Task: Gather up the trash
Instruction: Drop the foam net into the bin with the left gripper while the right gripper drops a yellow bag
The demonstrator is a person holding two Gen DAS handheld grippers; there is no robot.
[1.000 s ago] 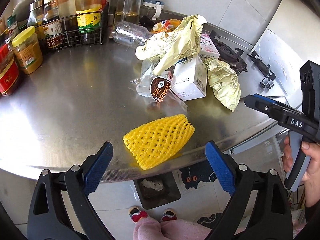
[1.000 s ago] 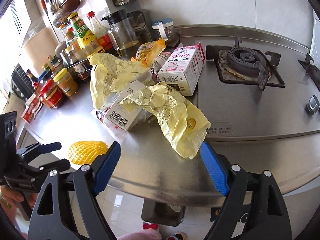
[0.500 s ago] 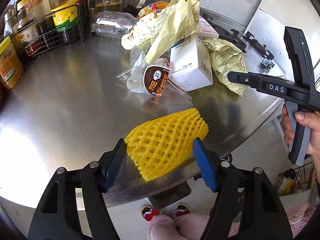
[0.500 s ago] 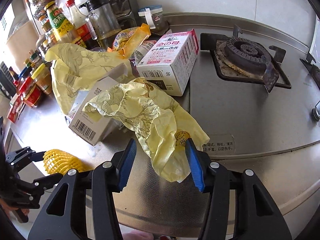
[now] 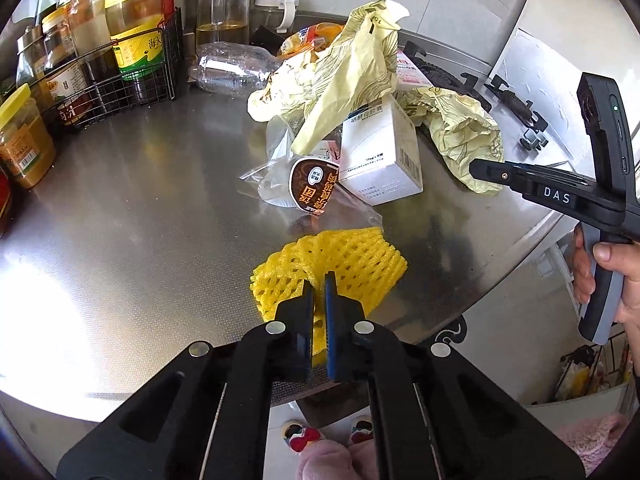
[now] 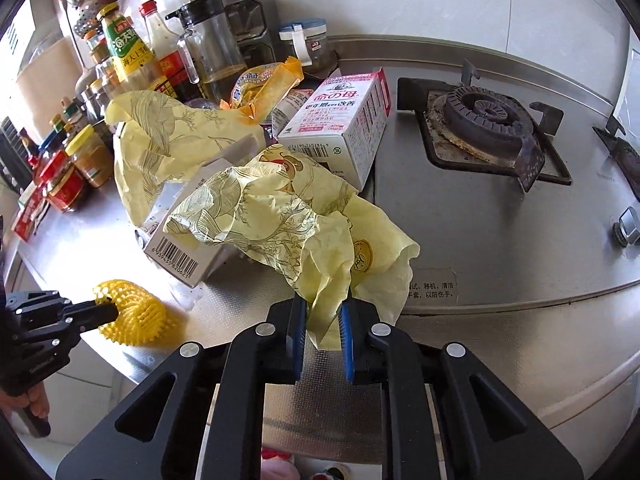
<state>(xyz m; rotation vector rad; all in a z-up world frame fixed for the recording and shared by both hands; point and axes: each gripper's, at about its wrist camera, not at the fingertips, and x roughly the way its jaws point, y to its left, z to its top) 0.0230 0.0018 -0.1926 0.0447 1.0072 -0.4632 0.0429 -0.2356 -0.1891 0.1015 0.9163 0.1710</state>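
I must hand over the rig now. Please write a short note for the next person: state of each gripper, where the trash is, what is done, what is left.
Left gripper: its fingers have just closed on the yellow foam fruit net, which lies near the front edge of the steel counter.
Right gripper: its fingers have just closed around the near corner of the crumpled pale yellow printed wrapper.
Still on the counter: white barcode box, pink-and-white carton, second yellow wrapper, clear plastic bottle, orange snack bag.
Done: two pieces gripped, neither lifted.
Left: lift and bin both, then the rest.

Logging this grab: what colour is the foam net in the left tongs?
Bright yellow foam net; left wrist view.
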